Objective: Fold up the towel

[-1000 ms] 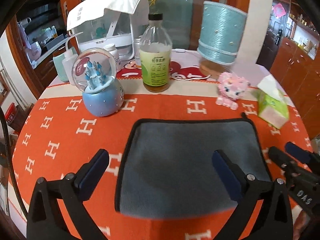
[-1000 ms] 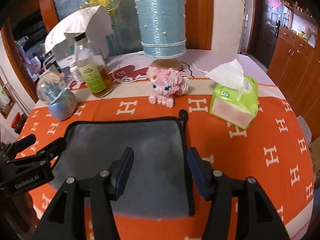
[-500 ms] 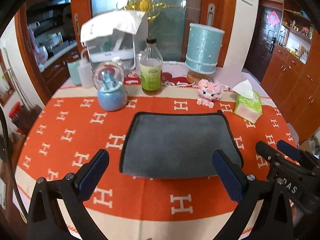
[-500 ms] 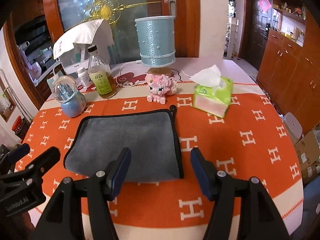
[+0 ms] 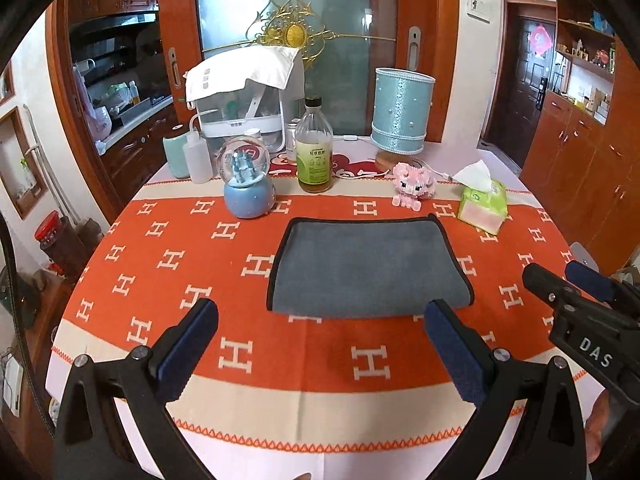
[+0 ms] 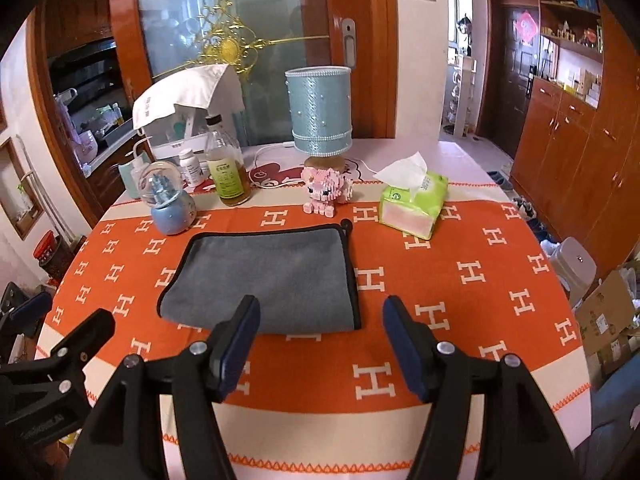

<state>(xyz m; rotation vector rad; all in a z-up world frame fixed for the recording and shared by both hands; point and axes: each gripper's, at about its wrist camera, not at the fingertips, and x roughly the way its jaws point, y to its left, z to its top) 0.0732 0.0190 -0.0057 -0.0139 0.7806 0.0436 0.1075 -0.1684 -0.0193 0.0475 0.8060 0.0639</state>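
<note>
Left wrist view shows our left gripper (image 5: 320, 320) spread wide and empty above the near part of the orange tablecloth (image 5: 160, 280), with the grey towel (image 5: 368, 268) lying flat just beyond its fingertips. Our right gripper (image 6: 318, 318) is also spread wide, holding nothing, hanging over the towel's (image 6: 276, 276) near edge without touching it. Behind the towel stand a snow globe (image 5: 248, 182), a bottle (image 5: 314, 148), a pink toy pig (image 5: 412, 184) and a tissue pack (image 5: 482, 204), all apart from it.
</note>
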